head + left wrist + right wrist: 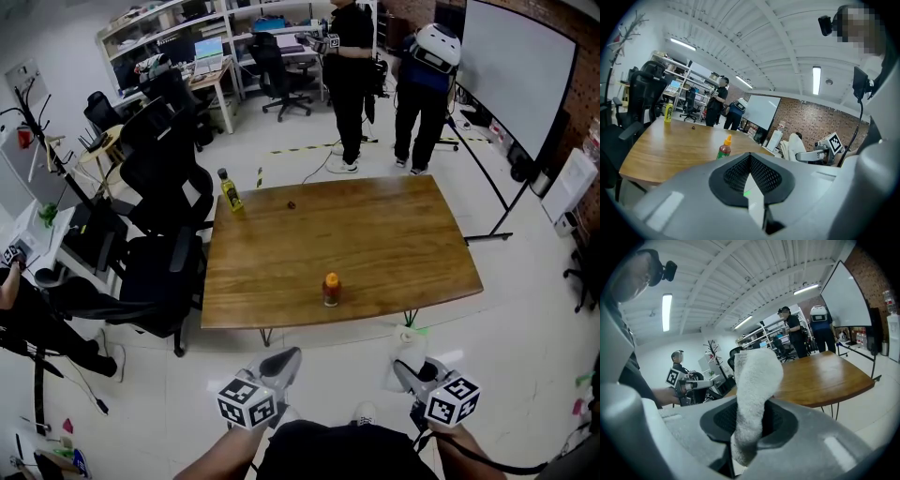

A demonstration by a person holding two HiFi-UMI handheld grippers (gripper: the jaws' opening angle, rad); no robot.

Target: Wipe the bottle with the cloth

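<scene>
White cloth (757, 380) pinched in right tongs (747, 422); bottle (331, 289) upright.

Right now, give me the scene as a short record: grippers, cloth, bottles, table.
table: wooden
left gripper: shut, nothing between its jaws
right gripper: shut on the cloth
cloth: white, sticking up from the jaws
orange-capped bottle: upright on the table near the person's edge, apart from both grippers
yellow bottle: upright at the table's far left corner
wiping: not yet begun

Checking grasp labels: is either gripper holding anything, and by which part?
Right gripper holds the cloth, jaws pinching it near its lower end, the top standing free. Left gripper: shut, empty.
</scene>
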